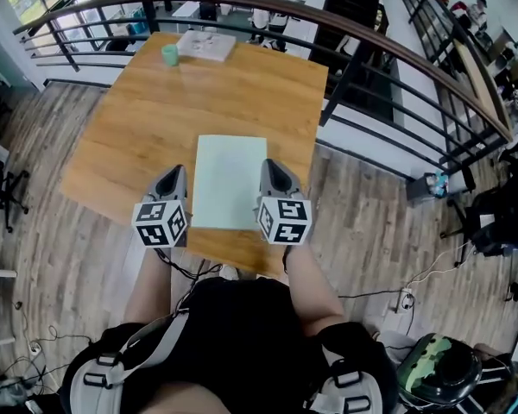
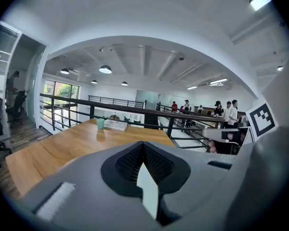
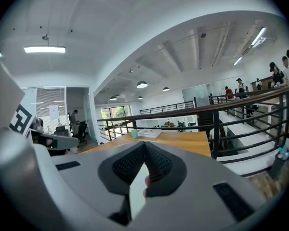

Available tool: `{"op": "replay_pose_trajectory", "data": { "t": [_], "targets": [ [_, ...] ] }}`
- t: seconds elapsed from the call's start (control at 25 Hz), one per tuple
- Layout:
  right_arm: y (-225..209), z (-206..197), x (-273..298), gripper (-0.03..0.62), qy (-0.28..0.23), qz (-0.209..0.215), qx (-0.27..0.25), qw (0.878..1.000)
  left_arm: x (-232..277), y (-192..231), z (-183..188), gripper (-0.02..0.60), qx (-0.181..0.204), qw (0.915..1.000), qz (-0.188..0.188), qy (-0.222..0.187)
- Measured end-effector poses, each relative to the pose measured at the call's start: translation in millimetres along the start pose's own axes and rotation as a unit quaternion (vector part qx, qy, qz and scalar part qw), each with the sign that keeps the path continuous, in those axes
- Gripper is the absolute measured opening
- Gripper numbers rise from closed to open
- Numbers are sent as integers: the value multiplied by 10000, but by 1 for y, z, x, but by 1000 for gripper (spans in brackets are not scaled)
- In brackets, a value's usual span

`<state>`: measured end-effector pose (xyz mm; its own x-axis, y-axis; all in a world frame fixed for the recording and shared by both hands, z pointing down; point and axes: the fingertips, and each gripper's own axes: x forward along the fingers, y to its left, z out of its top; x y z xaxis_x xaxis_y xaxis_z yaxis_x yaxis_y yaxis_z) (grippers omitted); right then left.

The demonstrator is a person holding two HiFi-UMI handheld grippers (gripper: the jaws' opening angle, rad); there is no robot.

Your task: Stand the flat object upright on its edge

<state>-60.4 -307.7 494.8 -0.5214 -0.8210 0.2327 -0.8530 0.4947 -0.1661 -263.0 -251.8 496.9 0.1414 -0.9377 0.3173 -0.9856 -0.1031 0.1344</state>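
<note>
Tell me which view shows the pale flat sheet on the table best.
The head view: the pale green rectangular sheet lies whole on the brown wooden table, between left tongs and right tongs. Neither gripper view shows it; their grey bodies block the near tabletop.

Left tool (image 1: 177, 172), right tool (image 1: 269, 167) handles hidden from above; far stack (image 1: 206, 45) unidentifiable.

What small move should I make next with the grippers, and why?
Probably open both jaws. The left gripper and right gripper flank the pale green sheet, which lies flat on the table, and both are shut beside it, so neither can take an edge to tip it up.
</note>
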Motion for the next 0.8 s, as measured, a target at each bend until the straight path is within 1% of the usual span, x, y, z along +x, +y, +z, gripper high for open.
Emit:
{"op": "replay_pose_trajectory", "data": {
  "t": [0.08, 0.12, 0.16, 0.2, 0.24, 0.36, 0.44, 0.56, 0.64, 0.72, 0.8],
  "targets": [
    [-9, -7, 3, 1, 73, 81, 136, 9998, 7, -1, -10, 3, -63, 9998, -32, 164],
    [-13, -13, 5, 58, 149, 164, 198, 9996, 10, -1, -15, 19, -107, 9997, -49, 220],
    [-16, -19, 6, 106, 240, 231, 257, 9991, 13, -1, -22, 62, -155, 9994, -71, 287],
    [-21, -25, 8, 109, 335, 260, 318, 9986, 16, 1, -29, 95, -209, 9990, -97, 378],
    [-26, -32, 10, 110, 435, 265, 390, 9979, 20, 3, -37, 112, -270, 9983, -121, 494],
    [-39, -55, 16, 129, 816, 280, 623, 9943, 31, 12, -65, 144, -435, 9947, -166, 913],
    [-47, -74, 20, 133, 1106, 301, 733, 9907, 37, 18, -85, 155, -518, 9917, -137, 1169],
    [-53, -103, 28, 140, 1573, 422, 1056, 9810, 46, 28, -112, 156, -725, 9856, -106, 1521],
    [-54, -124, 33, 146, 1888, 545, 1268, 9723, 52, 35, -128, 156, -914, 9804, -128, 1742],
    [-53, -144, 37, 158, 2212, 641, 1406, 9629, 60, 42, -141, 156, -1025, 9753, -152, 1951],
    [-53, -162, 43, 168, 2519, 696, 1511, 9533, 70, 50, -154, 156, -1254, 9670, -267, 2200]
  ]
}}
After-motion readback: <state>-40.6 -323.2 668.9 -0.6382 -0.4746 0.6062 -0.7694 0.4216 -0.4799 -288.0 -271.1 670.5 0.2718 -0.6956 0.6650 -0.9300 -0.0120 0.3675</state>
